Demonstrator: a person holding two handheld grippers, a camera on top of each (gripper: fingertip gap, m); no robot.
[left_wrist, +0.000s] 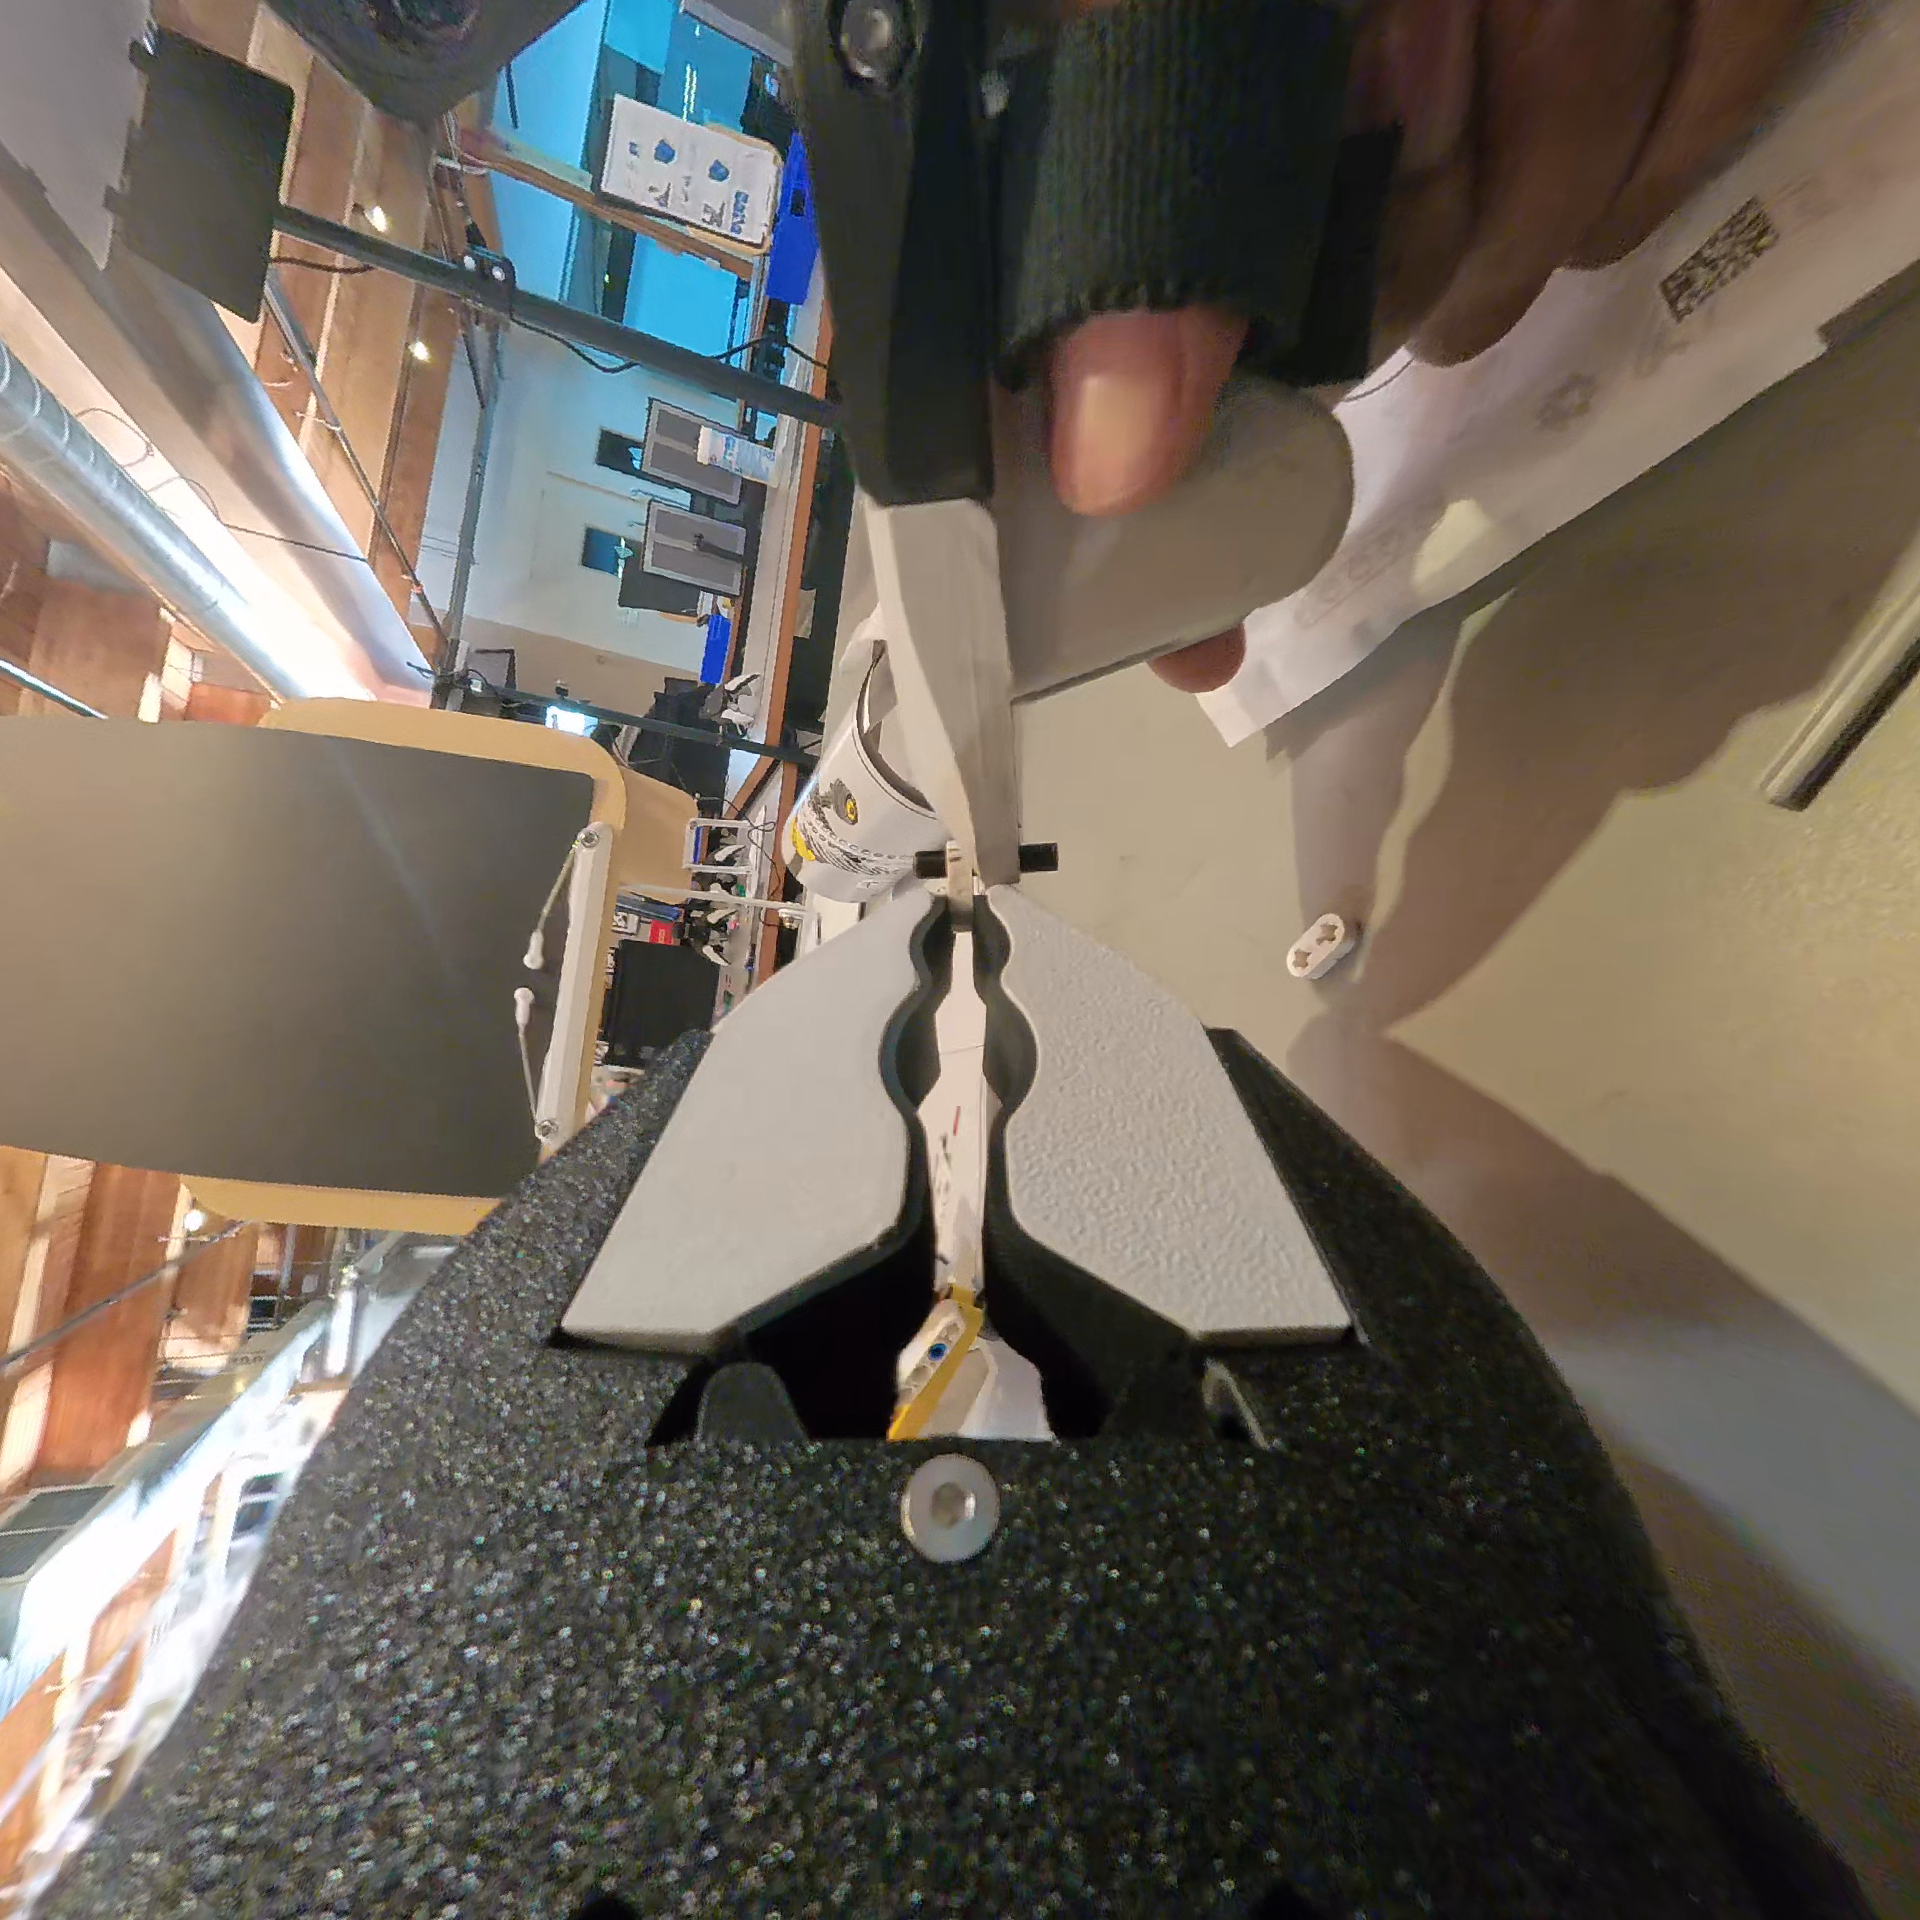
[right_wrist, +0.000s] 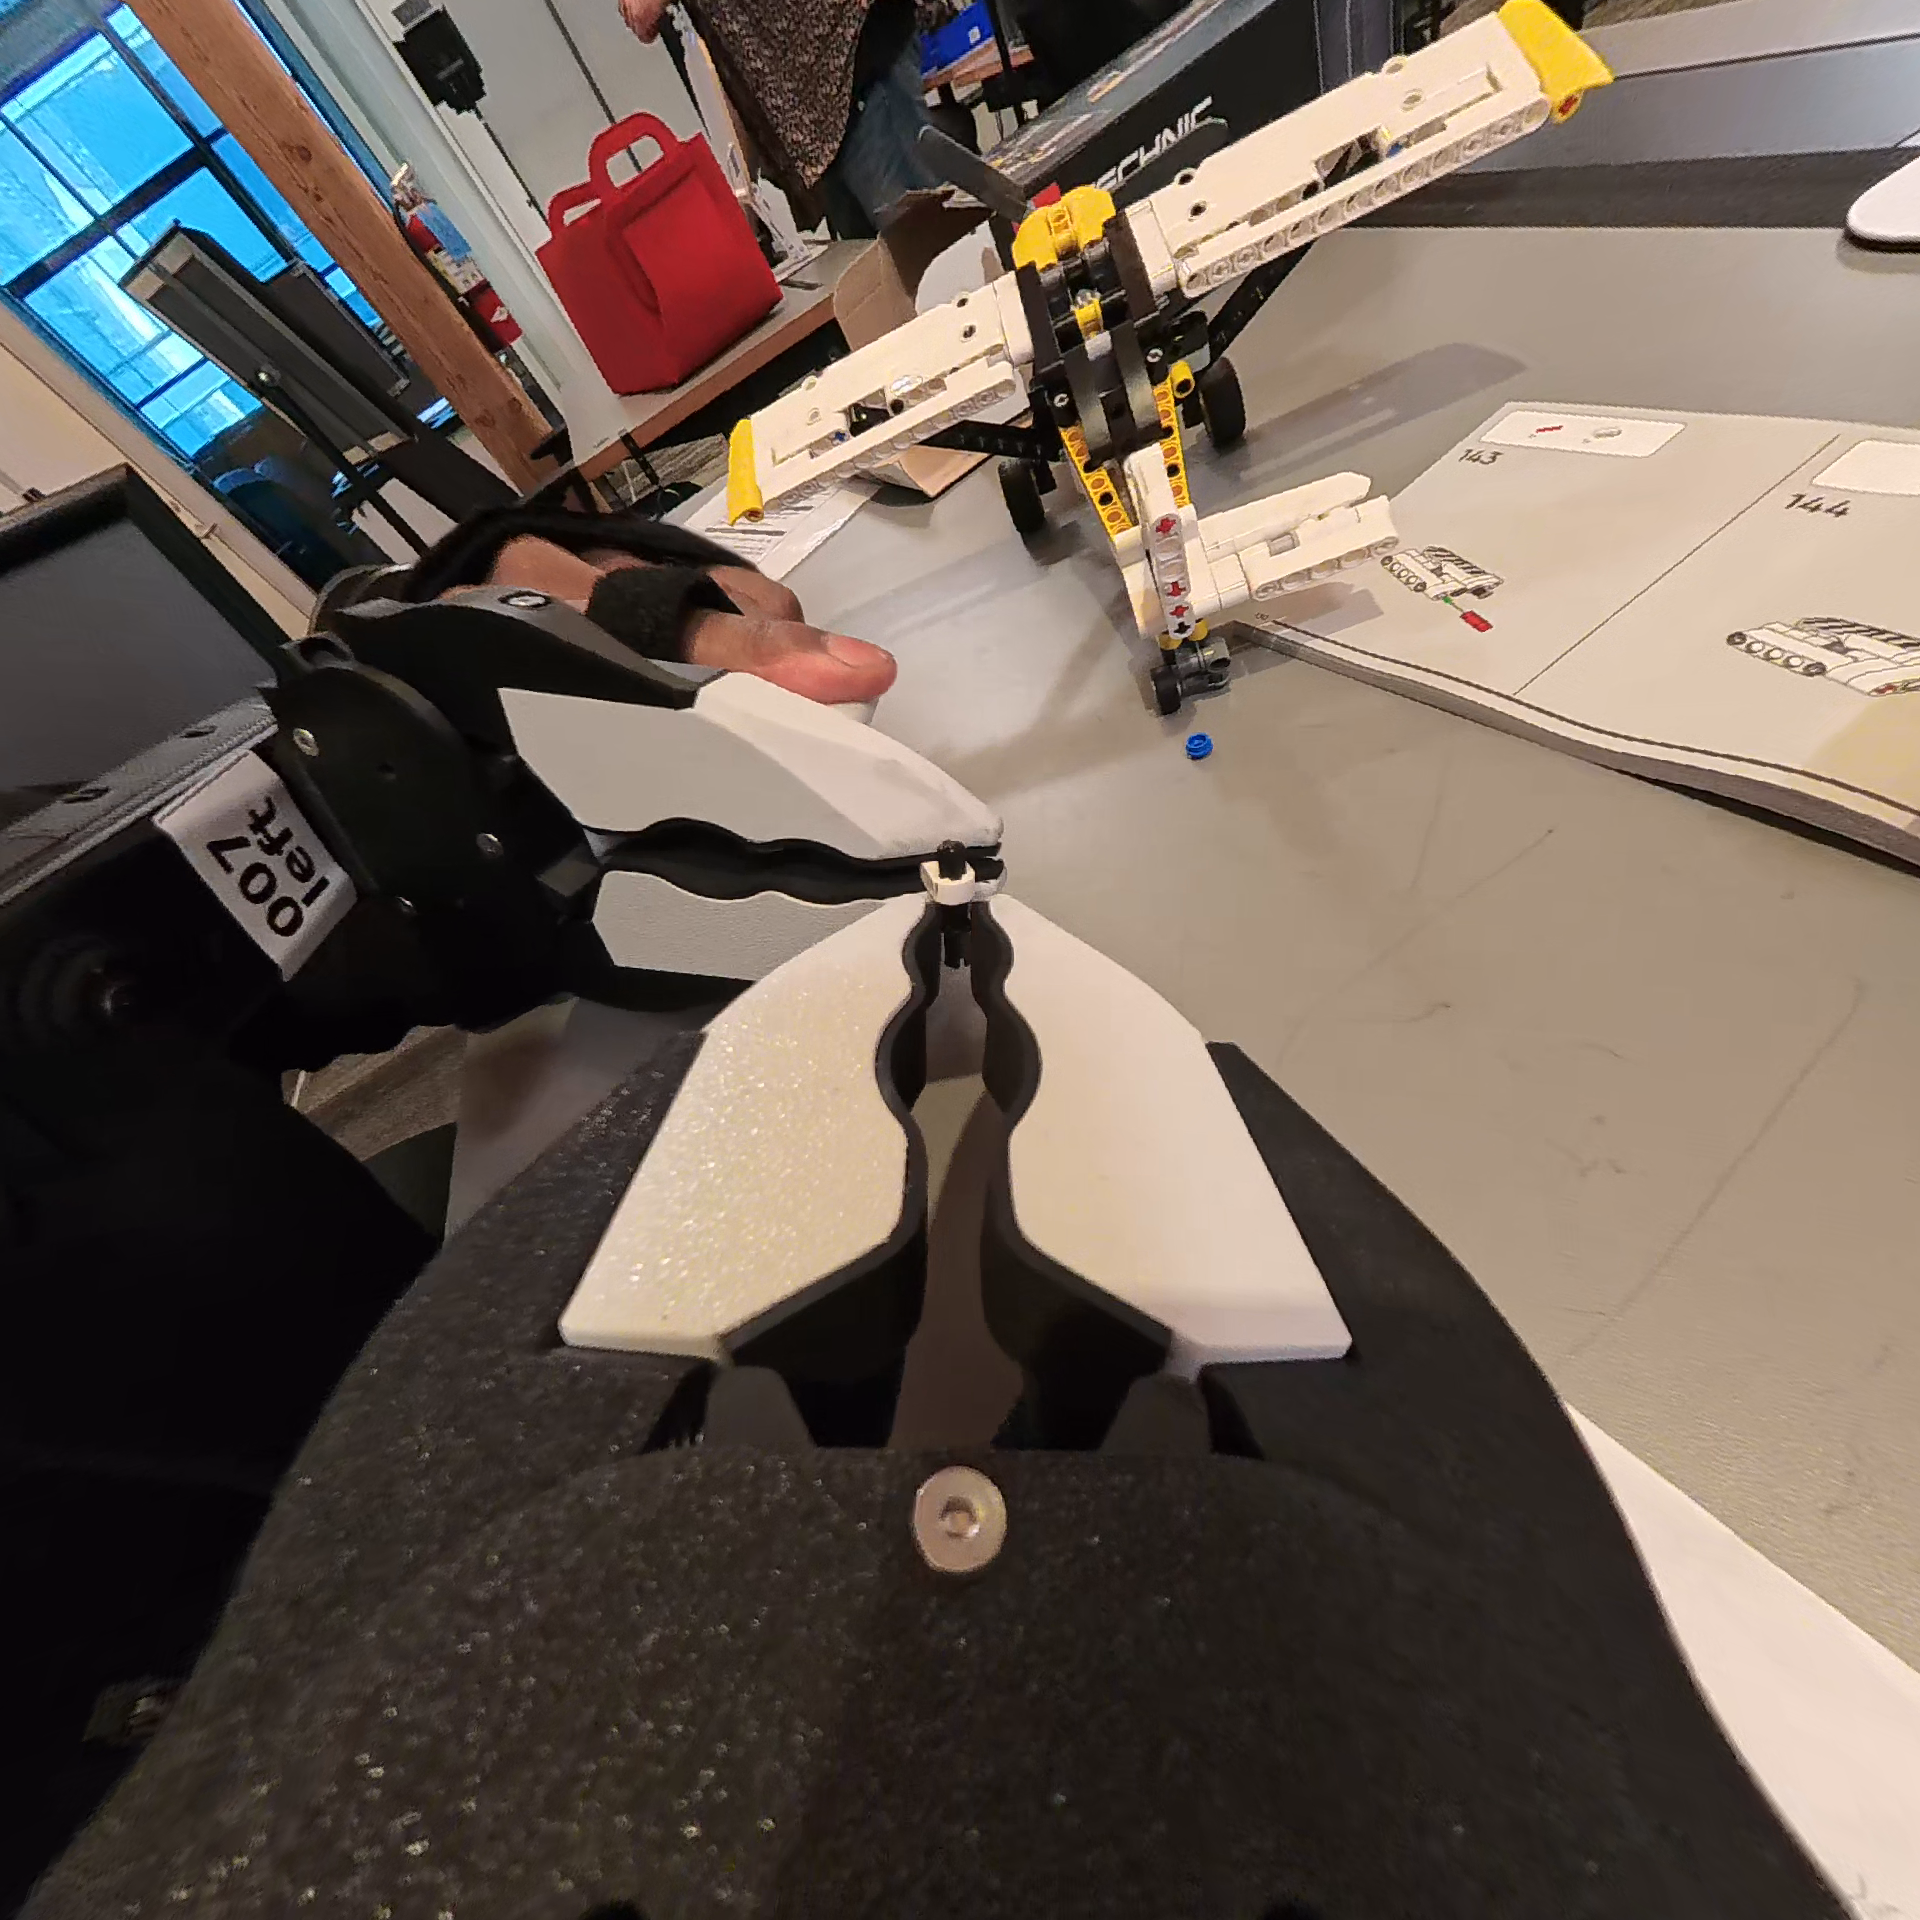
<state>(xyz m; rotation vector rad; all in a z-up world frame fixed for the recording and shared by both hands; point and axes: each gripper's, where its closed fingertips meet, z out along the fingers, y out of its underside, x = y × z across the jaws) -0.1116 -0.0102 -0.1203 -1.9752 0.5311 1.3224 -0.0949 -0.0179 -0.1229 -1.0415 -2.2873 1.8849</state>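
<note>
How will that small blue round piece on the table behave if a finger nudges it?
The blue round piece looks tiny, so probably very light. Its round shape and the smooth grey table suggest it may roll or skid away rather than stay put.

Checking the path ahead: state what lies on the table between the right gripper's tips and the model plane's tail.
Only a small blue stud on bare grey table, in the right wrist view.

The right tool (right_wrist: 961, 925) pinches a black pin (right_wrist: 953, 935) fitted through a small white connector (right_wrist: 954, 880), which the left tool (right_wrist: 971, 857) clamps from the side. Beyond, on the grey counter (right_wrist: 1455, 1039), stand a white-and-yellow brick-built plane (right_wrist: 1122, 343), a tiny blue stud (right_wrist: 1198, 745) and an open instruction booklet (right_wrist: 1662, 582).
</note>
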